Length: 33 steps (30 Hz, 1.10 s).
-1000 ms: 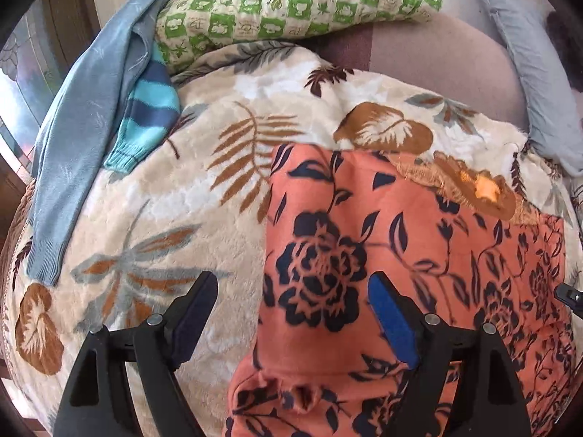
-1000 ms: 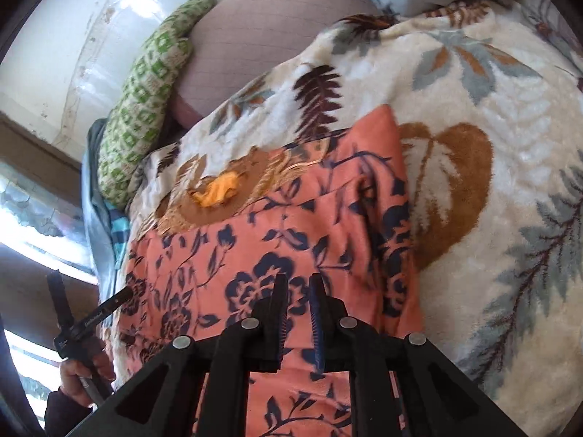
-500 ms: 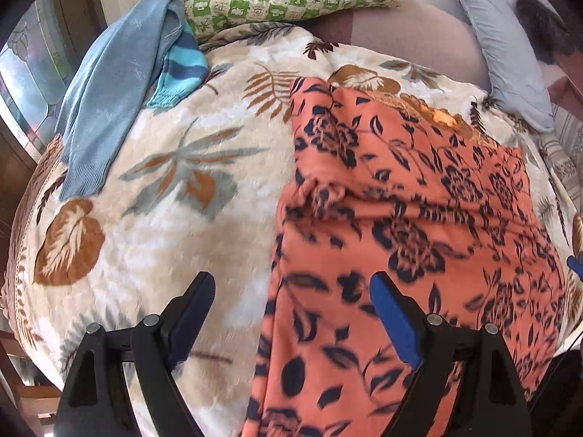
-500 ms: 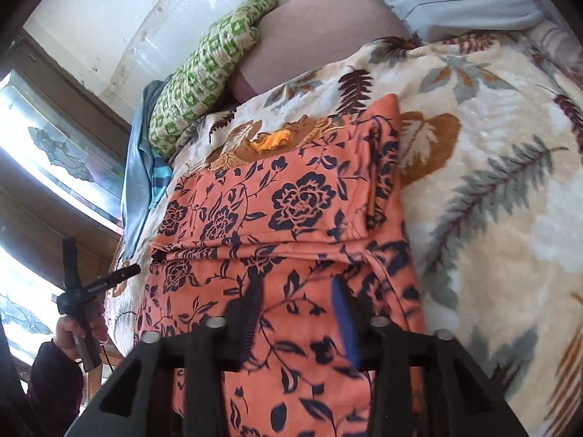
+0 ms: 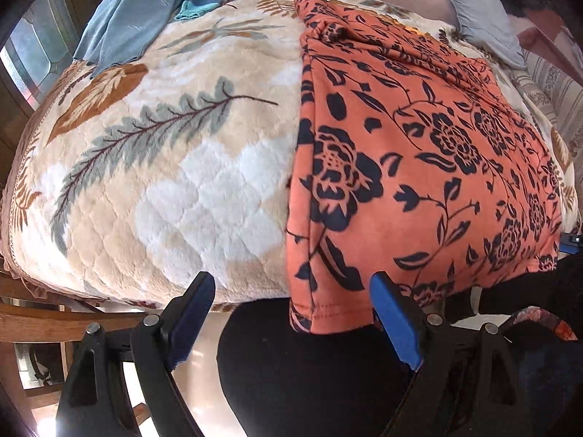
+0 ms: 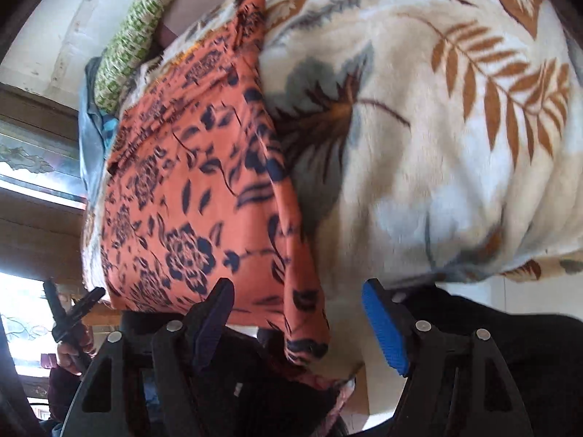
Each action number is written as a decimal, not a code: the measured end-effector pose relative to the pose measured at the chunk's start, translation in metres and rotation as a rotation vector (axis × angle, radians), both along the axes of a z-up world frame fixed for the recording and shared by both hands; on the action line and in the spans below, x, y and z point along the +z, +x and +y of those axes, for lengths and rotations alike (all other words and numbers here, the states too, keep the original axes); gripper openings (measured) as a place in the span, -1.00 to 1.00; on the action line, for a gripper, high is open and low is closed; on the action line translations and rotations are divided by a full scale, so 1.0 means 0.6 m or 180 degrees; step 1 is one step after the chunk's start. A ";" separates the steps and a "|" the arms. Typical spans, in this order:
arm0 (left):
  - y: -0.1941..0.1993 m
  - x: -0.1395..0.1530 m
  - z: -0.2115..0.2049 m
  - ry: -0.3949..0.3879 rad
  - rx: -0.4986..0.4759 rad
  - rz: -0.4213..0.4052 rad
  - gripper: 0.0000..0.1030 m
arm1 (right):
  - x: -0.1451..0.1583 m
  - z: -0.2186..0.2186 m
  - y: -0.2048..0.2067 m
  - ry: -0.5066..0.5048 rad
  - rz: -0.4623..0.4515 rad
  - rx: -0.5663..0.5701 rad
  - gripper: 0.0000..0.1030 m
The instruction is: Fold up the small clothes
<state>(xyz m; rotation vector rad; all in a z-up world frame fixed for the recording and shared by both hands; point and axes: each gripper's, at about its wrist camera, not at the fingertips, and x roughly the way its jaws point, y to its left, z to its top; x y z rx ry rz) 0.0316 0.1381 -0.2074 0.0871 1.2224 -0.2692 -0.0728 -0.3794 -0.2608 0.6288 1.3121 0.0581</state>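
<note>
Both grippers over the garment's near hem, ready to grasp.
Left gripper [image 5: 291,313] and right gripper [image 6: 297,322] have fingers spread, empty; pinch the garment [image 5: 419,167] at both hem corners evenly on the bed [image 5: 164,182].

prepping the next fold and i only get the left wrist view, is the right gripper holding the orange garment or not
Observer: No. The right gripper is open, and its fingers are not pinching the orange garment.
Operator: so where's the garment's right corner
Observer: It hangs over the near edge of the leaf blanket and shows loose in the gap between those open fingers.
</note>
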 end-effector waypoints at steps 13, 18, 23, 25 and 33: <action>-0.009 -0.019 0.012 -0.0255 -0.0008 0.0117 -0.25 | 0.005 0.080 0.002 0.0096 0.0110 0.0587 -0.82; 0.007 -0.033 0.014 -0.0526 0.0027 0.0304 0.08 | 0.092 0.059 0.008 0.0480 -0.0434 0.0470 -0.82; 0.017 -0.053 0.014 -0.0475 0.0216 0.0397 -0.39 | 0.147 0.047 0.026 0.0489 -0.0743 0.0328 -0.82; 0.015 -0.052 0.025 -0.0618 0.0232 0.0416 -0.73 | 0.148 0.046 0.021 0.0497 -0.0749 0.0280 -0.82; 0.022 0.010 0.023 -0.0885 0.0076 0.0258 -0.78 | 0.185 0.041 0.050 0.0594 -0.1007 0.0162 -0.82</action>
